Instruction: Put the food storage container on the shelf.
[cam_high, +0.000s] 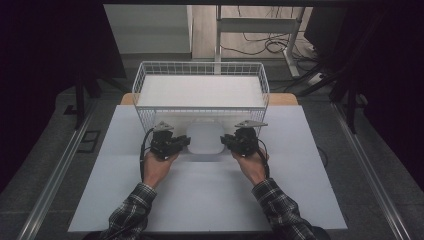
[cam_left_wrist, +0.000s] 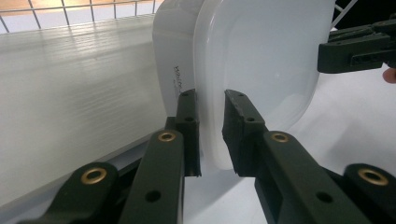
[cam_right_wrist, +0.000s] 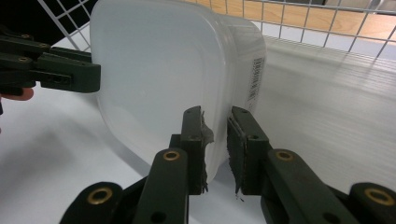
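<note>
The white plastic container (cam_high: 205, 140) sits on the desk (cam_high: 210, 195) just in front of the white wire basket (cam_high: 145, 75), between the 2 hand-held grippers. In the high view the left hand-held gripper (cam_high: 186, 142) meets its left edge and the right hand-held gripper (cam_high: 224, 140) meets its right edge, with the person's hands (cam_high: 157, 167) behind them and plaid sleeves (cam_high: 131, 210) coming in from the bottom.

In the left gripper view, the container's (cam_left_wrist: 261, 60) rim runs down between the left hand-held gripper's (cam_left_wrist: 211, 135) 2 black jaws, which are nearly closed on the thin edge; the other gripper shows at the far side of the lid. In the right gripper view, the container's (cam_right_wrist: 159, 74) rim likewise passes between the right hand-held gripper's (cam_right_wrist: 215, 149) jaws, which are narrowly set and pinching that edge. A barcode label (cam_right_wrist: 254, 79) shows on the container's side wall. The basket's wire side (cam_right_wrist: 327, 21) and its flat white floor stand just beside the container.
</note>
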